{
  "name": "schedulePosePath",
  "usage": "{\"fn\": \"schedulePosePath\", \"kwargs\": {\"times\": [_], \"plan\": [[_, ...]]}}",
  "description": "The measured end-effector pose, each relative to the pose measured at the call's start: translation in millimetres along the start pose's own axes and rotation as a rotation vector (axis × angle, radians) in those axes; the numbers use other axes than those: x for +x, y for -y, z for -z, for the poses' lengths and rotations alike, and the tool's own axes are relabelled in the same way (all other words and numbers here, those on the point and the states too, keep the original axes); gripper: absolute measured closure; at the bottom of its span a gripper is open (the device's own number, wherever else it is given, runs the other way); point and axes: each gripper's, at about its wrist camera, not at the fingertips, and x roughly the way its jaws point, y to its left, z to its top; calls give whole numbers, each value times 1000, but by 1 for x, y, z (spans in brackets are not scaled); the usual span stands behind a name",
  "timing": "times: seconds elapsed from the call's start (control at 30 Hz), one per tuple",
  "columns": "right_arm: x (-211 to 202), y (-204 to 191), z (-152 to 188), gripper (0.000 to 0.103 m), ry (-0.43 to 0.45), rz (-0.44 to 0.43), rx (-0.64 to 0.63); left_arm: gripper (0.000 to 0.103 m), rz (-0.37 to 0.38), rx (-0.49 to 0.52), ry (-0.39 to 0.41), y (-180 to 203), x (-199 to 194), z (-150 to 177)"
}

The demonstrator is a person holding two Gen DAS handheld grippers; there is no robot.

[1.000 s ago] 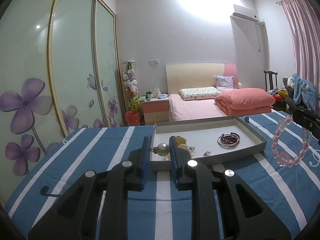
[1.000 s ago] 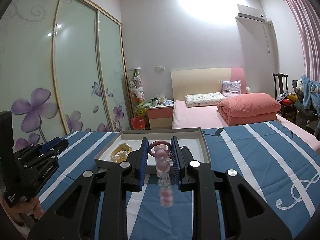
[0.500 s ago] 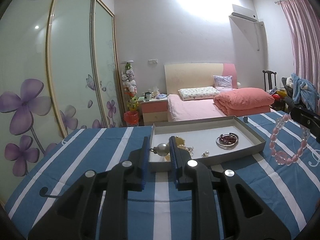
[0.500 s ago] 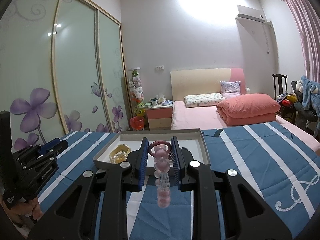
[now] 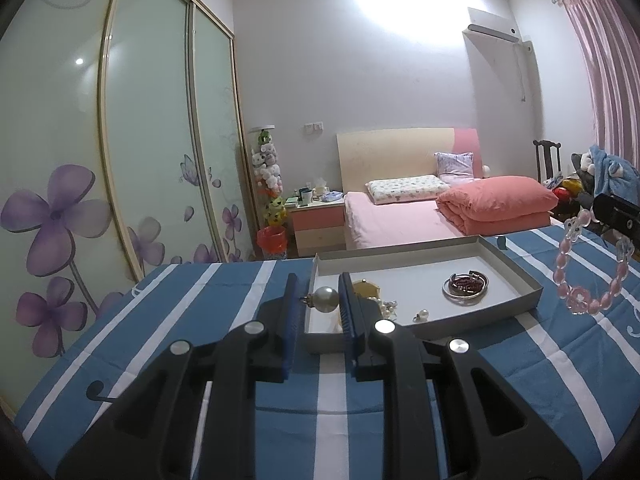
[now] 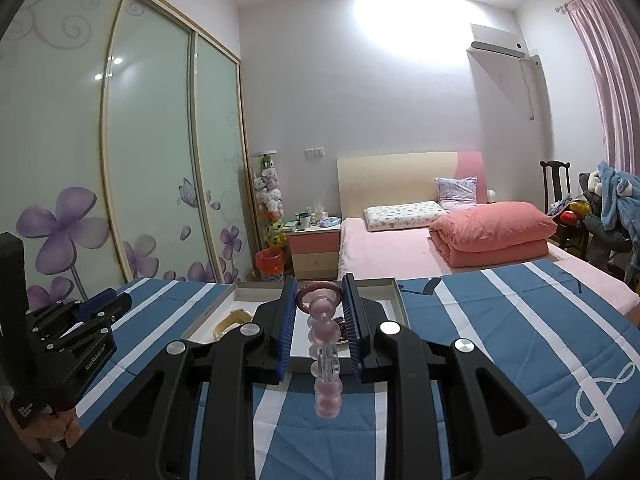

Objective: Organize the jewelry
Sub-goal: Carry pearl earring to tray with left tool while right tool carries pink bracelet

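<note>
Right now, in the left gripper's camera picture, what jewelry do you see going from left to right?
Pearl earring pinched in the left gripper → small pearl in the tray → silver bangle → pink bead bracelet hanging from the right gripper.

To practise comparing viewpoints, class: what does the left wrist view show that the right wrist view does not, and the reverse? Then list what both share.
Only the left wrist view shows the pearl earring pinched in the left gripper, and the silver bangle lying in the tray.

Only the right wrist view shows the pink bracelet's ring clamped in the right gripper, and the treble clef on the cloth.

Both show the grey tray on the blue striped cloth, the pink bead bracelet hanging, and the yellow bangle.
</note>
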Motion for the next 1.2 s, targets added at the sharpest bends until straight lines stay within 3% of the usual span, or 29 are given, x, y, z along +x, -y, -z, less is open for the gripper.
{"fn": "schedulePosePath", "kwargs": {"times": [0.4,0.6,0.93,1.2], "plan": [[21,0,-11,79,44,13,-9,83,2,0,8,2,20,-13],[44,-2,-14,79,63,10,-22,83,43,-35,15,2,50,-31],[93,6,-7,79,49,-18,-5,83,87,-66,-9,15,107,-41],[126,10,11,79,-30,-30,23,83,112,-73,-50,29,152,-34]]}}
